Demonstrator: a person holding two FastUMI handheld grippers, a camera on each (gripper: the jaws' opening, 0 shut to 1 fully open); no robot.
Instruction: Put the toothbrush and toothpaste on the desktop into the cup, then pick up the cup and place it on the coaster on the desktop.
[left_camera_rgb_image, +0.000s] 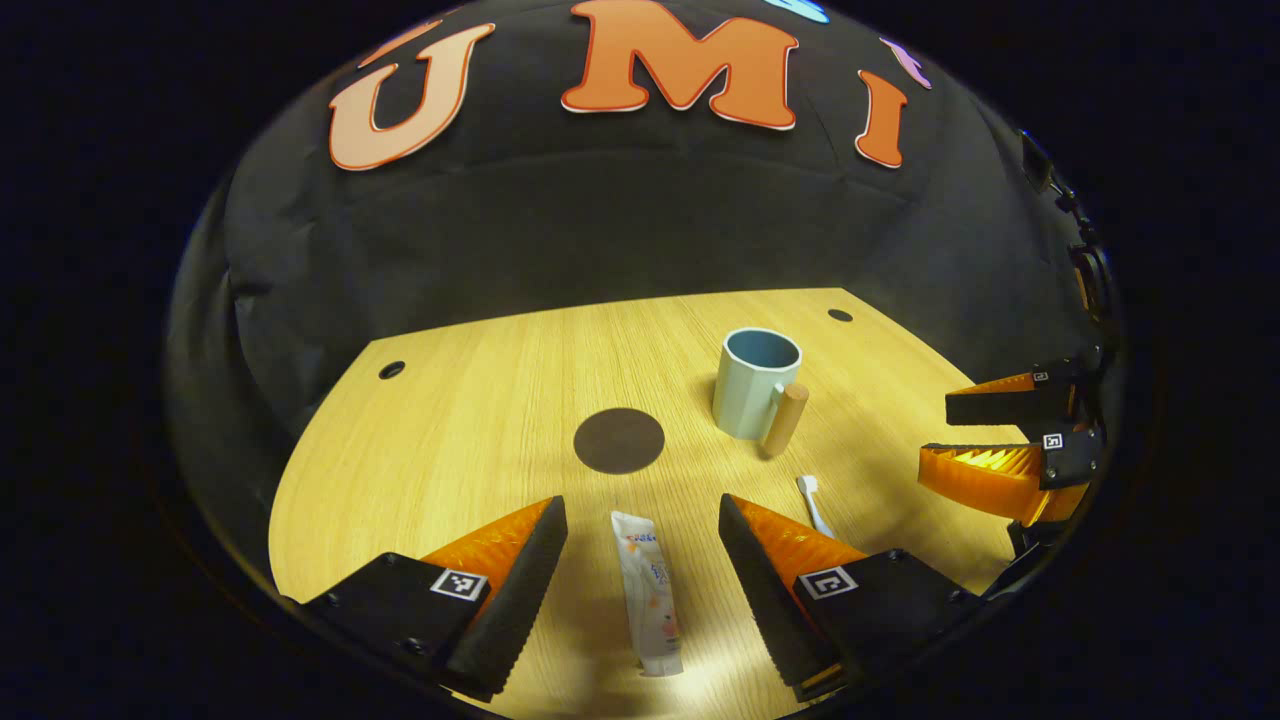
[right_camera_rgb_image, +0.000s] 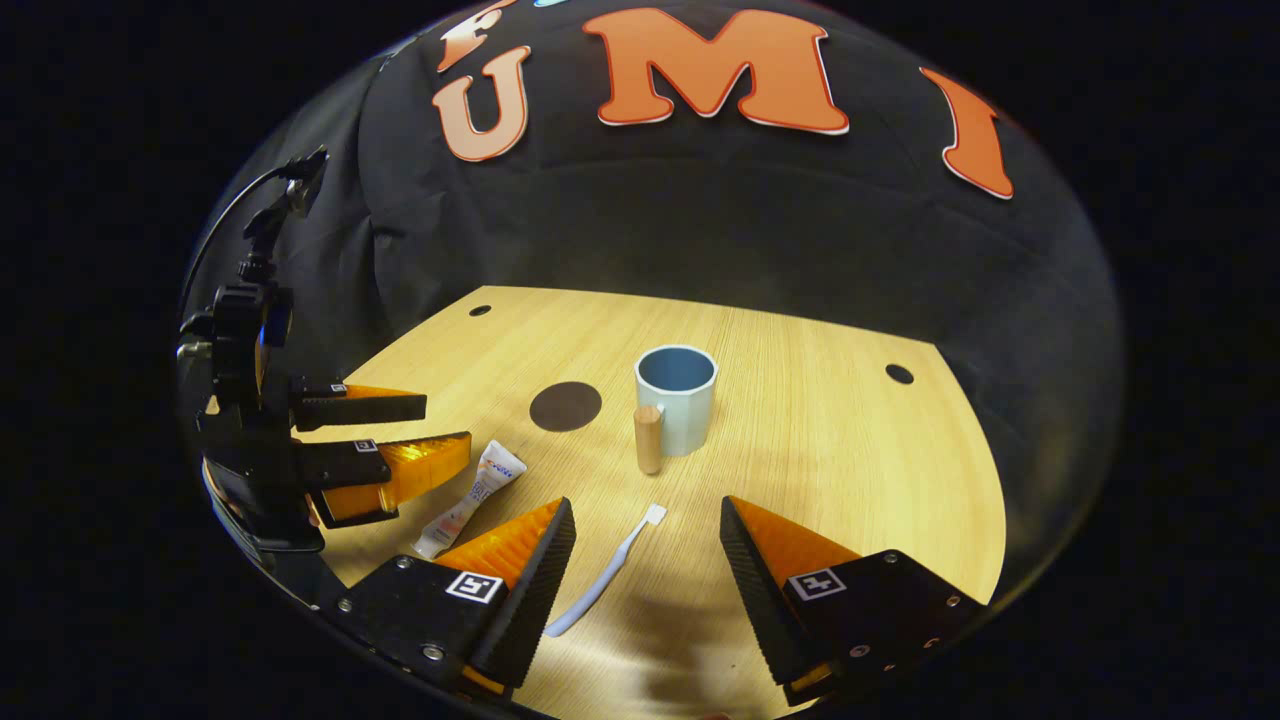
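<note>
Leaving bare desktop (right_camera_rgb_image: 850, 420) all round the cup (right_camera_rgb_image: 677, 395), with only its handle (right_camera_rgb_image: 648, 440) jutting toward the toothbrush (right_camera_rgb_image: 605, 575).

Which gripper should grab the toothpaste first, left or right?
Left, probably. The white toothpaste tube lies flat on the wooden desktop right between the left gripper's open jaws. The right gripper is lined up over the white toothbrush instead.

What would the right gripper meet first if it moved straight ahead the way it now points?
Probably the toothbrush, lying on the desktop between the open jaws of the right gripper. Farther along stands the cup, though depth is uncertain.
</note>
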